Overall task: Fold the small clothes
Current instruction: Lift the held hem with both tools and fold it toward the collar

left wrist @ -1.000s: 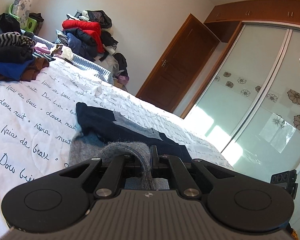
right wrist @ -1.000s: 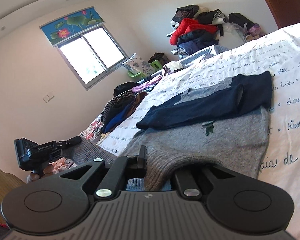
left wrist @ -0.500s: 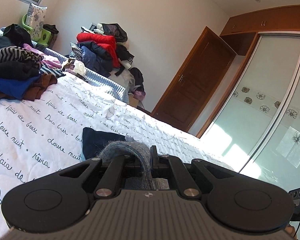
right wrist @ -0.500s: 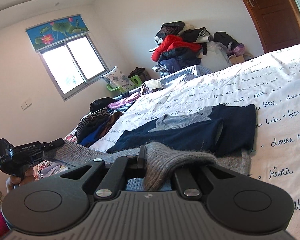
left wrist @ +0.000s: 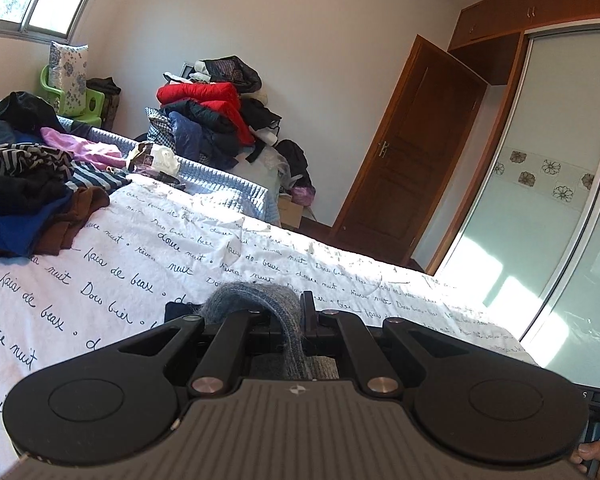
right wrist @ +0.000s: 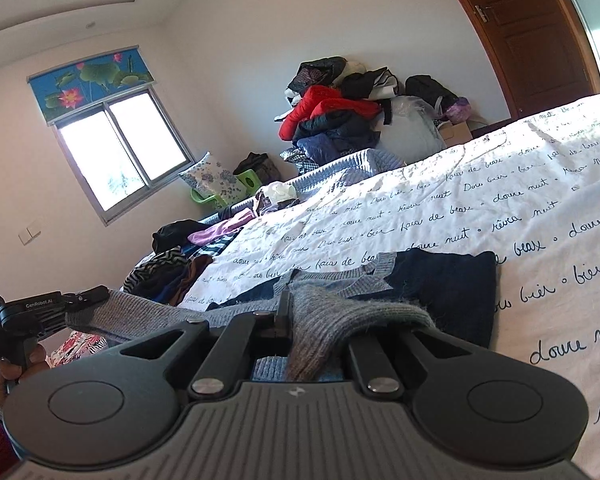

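Observation:
A small grey and navy knit sweater (right wrist: 440, 284) lies on the white bedspread (right wrist: 500, 208) with black script. My right gripper (right wrist: 296, 316) is shut on a fold of its grey hem (right wrist: 340, 312), held just above the navy upper part. My left gripper (left wrist: 296, 312) is shut on the other end of the grey hem (left wrist: 256, 294); it also shows at the left of the right wrist view (right wrist: 88, 294), with the grey edge stretched between the two. Most of the sweater is hidden behind the left gripper in the left wrist view.
A heap of unfolded clothes (left wrist: 28, 192) lies on the bed's left side. A taller pile with a red jacket (left wrist: 208, 100) stands against the far wall. A wooden door (left wrist: 412, 152) and glass wardrobe doors (left wrist: 560, 200) are to the right.
Both grippers have carried the grey hem forward over the sweater toward its neckline. More of the grey lower part is now covered or hidden, and the navy part sits closer to the grippers.

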Tool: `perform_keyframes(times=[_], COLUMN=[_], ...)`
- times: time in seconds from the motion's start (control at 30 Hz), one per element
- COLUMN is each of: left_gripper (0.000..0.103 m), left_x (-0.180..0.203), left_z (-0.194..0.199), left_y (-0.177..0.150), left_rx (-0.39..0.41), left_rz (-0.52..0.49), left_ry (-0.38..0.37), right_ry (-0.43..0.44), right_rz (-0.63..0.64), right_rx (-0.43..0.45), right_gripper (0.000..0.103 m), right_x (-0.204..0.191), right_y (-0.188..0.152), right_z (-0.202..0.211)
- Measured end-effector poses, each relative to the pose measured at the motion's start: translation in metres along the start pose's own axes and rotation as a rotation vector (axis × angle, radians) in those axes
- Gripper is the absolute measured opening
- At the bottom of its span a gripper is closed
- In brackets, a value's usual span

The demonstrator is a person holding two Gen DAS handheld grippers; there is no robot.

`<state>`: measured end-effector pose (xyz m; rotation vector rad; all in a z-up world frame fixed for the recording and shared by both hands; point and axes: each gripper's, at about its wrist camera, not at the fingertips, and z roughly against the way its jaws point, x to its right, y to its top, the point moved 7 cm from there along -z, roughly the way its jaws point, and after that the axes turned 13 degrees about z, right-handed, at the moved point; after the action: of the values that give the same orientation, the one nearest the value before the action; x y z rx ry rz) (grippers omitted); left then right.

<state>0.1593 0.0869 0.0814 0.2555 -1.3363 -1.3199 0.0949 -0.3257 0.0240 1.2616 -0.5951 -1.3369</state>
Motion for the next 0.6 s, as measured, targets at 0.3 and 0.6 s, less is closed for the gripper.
perform_keyframes(times=[0.3, 0.6], left_gripper=[0.006, 0.006], left_x=[0.012, 0.009], left_z=[-0.032, -0.088], left_y=[0.02, 0.022], left_rx=[0.002, -0.031], left_rz=[-0.03, -0.073], left_ry=[0.036, 0.121], right_ry=[-0.015, -0.03], right_rz=[-0.012, -0.051], right_rx=[0.004, -0.034], right_gripper=[0.006, 0.006], right_x=[0.024, 0.056], right_y=[0.017, 0.019], right_z=[-0.03, -0.065])
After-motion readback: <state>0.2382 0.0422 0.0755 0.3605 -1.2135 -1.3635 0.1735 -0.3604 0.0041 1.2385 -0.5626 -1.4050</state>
